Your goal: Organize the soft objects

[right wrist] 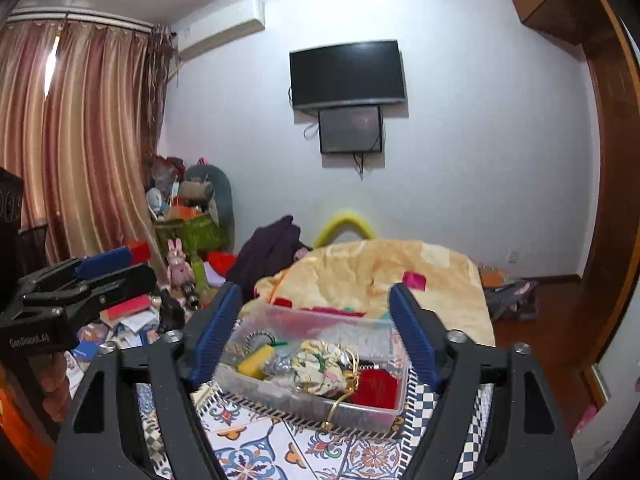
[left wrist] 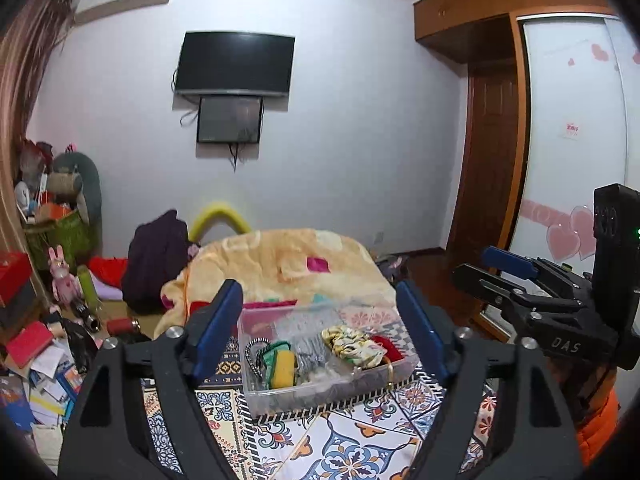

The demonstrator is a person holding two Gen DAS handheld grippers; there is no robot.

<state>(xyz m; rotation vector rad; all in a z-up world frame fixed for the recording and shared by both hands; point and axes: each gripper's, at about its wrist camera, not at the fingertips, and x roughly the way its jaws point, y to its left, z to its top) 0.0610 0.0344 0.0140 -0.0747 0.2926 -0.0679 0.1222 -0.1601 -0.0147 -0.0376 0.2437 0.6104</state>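
Two grippers hang above a patterned cloth [left wrist: 344, 448], both with jaws spread wide and gripping nothing: the left gripper [left wrist: 320, 316] and the right gripper [right wrist: 316, 320] each frame a clear bin [left wrist: 320, 394] that sits on the cloth just beyond their fingertips. Inside the bin lie a yellow sponge [left wrist: 283, 372] at the left, a floral scrunchie [left wrist: 352, 345] in the middle, a red pad [right wrist: 376, 390] at the right, and a grey knit piece [left wrist: 310, 350] between them, all touching. A peach blanket [left wrist: 288, 264] lies just past the bin. On the far wall hangs a TV [left wrist: 235, 64].
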